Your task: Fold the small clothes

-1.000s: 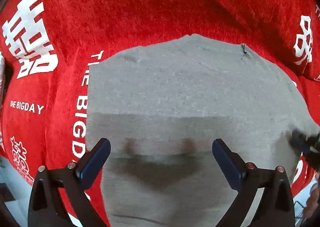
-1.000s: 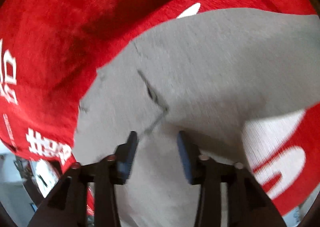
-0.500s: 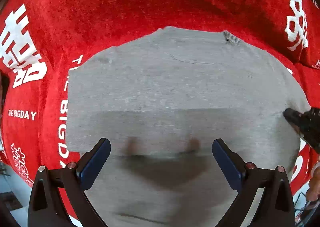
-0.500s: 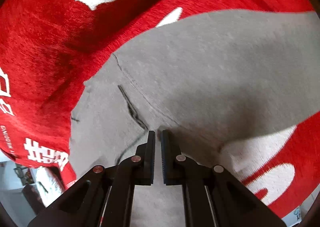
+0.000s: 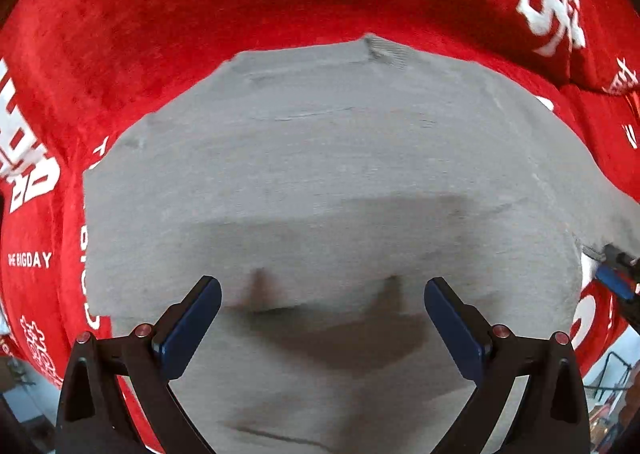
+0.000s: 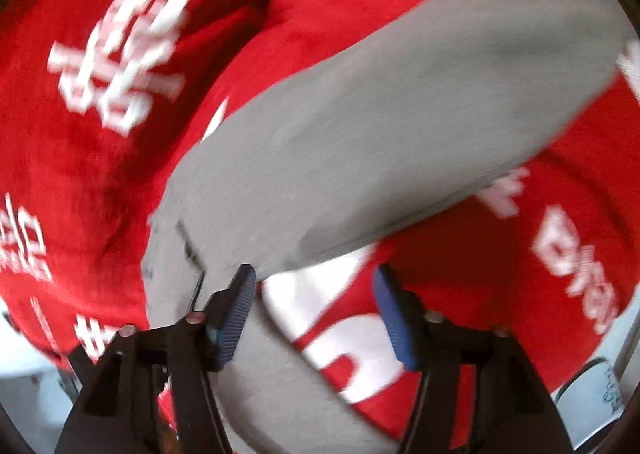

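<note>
A grey knit garment (image 5: 328,158) lies folded flat on a red blanket (image 5: 200,6) with white lettering. My left gripper (image 5: 322,318) is open and empty, hovering over the garment's near part. My right gripper (image 6: 316,306) is open and empty beside the garment's (image 6: 380,126) near edge, over the red blanket (image 6: 112,182). Its blue fingertip also shows at the right edge of the left wrist view (image 5: 612,280). The right wrist view is blurred by motion.
The red blanket covers the whole work surface in both views. A pale floor and clutter show past its edge at the lower corners (image 6: 600,394).
My right gripper was shut on the garment's edge half a second ago; it has since opened, let go and swung to the right. My left gripper stayed open, the garment shifting slightly in its view.
</note>
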`<state>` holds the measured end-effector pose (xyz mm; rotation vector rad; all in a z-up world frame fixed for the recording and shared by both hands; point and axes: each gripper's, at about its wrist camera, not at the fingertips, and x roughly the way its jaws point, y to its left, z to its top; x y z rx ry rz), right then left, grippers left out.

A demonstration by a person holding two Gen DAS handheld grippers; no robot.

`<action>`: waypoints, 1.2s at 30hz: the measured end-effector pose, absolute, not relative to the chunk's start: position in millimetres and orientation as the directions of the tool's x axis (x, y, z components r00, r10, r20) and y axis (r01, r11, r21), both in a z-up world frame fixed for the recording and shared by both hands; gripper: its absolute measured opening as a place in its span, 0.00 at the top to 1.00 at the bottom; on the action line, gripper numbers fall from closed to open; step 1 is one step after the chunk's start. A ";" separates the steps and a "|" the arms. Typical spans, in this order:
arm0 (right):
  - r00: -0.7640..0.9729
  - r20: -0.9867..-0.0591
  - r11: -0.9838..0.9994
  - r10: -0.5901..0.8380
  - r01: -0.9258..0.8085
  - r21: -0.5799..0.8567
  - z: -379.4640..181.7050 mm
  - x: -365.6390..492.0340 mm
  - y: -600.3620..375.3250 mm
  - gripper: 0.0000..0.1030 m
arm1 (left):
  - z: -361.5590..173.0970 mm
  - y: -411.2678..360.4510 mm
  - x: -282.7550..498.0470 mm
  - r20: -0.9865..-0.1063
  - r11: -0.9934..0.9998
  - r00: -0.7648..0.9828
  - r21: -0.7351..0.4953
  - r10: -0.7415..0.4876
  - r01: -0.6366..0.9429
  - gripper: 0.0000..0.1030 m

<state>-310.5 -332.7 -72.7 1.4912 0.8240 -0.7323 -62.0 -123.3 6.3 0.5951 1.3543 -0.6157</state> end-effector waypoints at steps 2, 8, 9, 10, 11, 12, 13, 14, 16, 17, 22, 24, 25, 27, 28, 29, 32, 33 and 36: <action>0.540 -0.840 -0.072 0.048 0.841 0.536 -76.1 -332.7 -340.6 0.36 | 4.4 -131.9 -67.5 -0.993 0.696 0.100 0.028 -0.064 0.717 0.01; 0.570 -0.820 -0.270 -0.050 0.783 0.560 -95.8 -397.8 -359.2 0.36 | -0.6 -156.0 -87.1 -0.994 0.668 0.083 0.019 -0.065 0.744 0.01; 0.590 -0.805 -0.302 -0.061 0.758 0.578 -101.0 -405.8 -362.2 0.36 | -1.4 -159.3 -89.8 -0.995 0.666 0.078 0.015 -0.064 0.746 0.01; 0.613 -0.788 -0.323 -0.068 0.734 0.598 -106.1 -410.4 -365.6 0.36 | -2.1 -162.5 -92.8 -0.995 0.665 0.074 0.012 -0.065 0.747 0.01; 0.635 -0.769 -0.332 -0.068 0.713 0.618 -110.7 -411.7 -368.4 0.36 | -2.9 -165.8 -95.7 -0.995 0.663 0.070 0.008 -0.067 0.748 0.01; 0.656 -0.752 -0.340 -0.063 0.695 0.634 -115.8 -412.4 -372.1 0.37 | -3.5 -168.2 -98.3 -0.995 0.662 0.067 0.005 -0.069 0.750 0.01; 0.663 -0.746 -0.343 -0.068 0.686 0.641 -118.3 -413.6 -375.8 0.37 | -5.0 -170.3 -99.4 -0.995 0.659 0.065 0.003 -0.070 0.752 0.01; 0.671 -0.738 -0.343 -0.072 0.678 0.650 -120.1 -414.7 -380.4 0.37 | -5.8 -173.4 -101.8 -0.995 0.655 0.065 0.004 -0.069 0.756 0.01; 0.686 -0.723 -0.345 -0.078 0.662 0.665 -121.1 -417.5 -388.6 0.36 | -8.2 -179.4 -106.1 -0.996 0.646 0.064 0.010 -0.061 0.764 0.01; 0.693 -0.715 -0.350 -0.089 0.650 0.674 -120.3 -419.2 -392.8 0.36 | -9.0 -182.2 -106.9 -0.996 0.642 0.062 0.010 -0.058 0.767 0.01; 0.739 -0.649 -0.400 -0.183 0.547 0.736 -110.9 -428.6 -402.6 0.36 | -9.3 -190.9 -113.5 -0.996 0.635 0.056 0.003 -0.063 0.773 0.01; 0.750 -0.627 -0.428 -0.208 0.507 0.748 -111.2 -428.7 -405.7 0.37 | -9.2 -192.1 -114.4 -0.996 0.637 0.055 0.001 -0.065 0.771 0.01; 0.757 -0.618 -0.437 -0.213 0.492 0.753 -111.8 -427.7 -407.0 0.38 | -9.2 -192.6 -114.6 -0.996 0.639 0.054 0.000 -0.065 0.769 0.01; 0.774 -0.596 -0.457 -0.214 0.460 0.761 -114.9 -426.4 -409.1 0.84 | -8.6 -192.5 -114.1 -0.996 0.646 0.056 0.001 -0.064 0.763 0.01; 0.788 -0.577 -0.468 -0.214 0.436 0.769 -117.4 -424.2 -409.7 0.92 | -8.9 -192.3 -113.1 -0.996 0.651 0.058 0.002 -0.064 0.759 0.01; 0.810 -0.543 -0.476 -0.223 0.395 0.786 -118.7 -421.0 -409.1 0.92 | -8.9 -190.5 -111.9 -0.996 0.656 0.058 0.002 -0.064 0.755 0.01; 0.851 -0.473 -0.420 -0.228 0.352 0.836 -108.8 -405.5 -409.8 0.92 | -8.3 -184.4 -105.5 -0.996 0.665 0.061 0.004 -0.061 0.747 0.01; 0.869 -0.445 -0.389 -0.214 0.342 0.855 -102.1 -396.0 -410.4 0.93 | -8.0 -182.9 -104.3 -0.996 0.667 0.062 0.005 -0.061 0.745 0.01; 0.914 -0.375 -0.284 -0.151 0.323 0.902 -78.5 -361.2 -411.6 0.93 | -6.0 -177.0 -96.1 -0.996 0.675 0.067 0.007 -0.062 0.738 0.01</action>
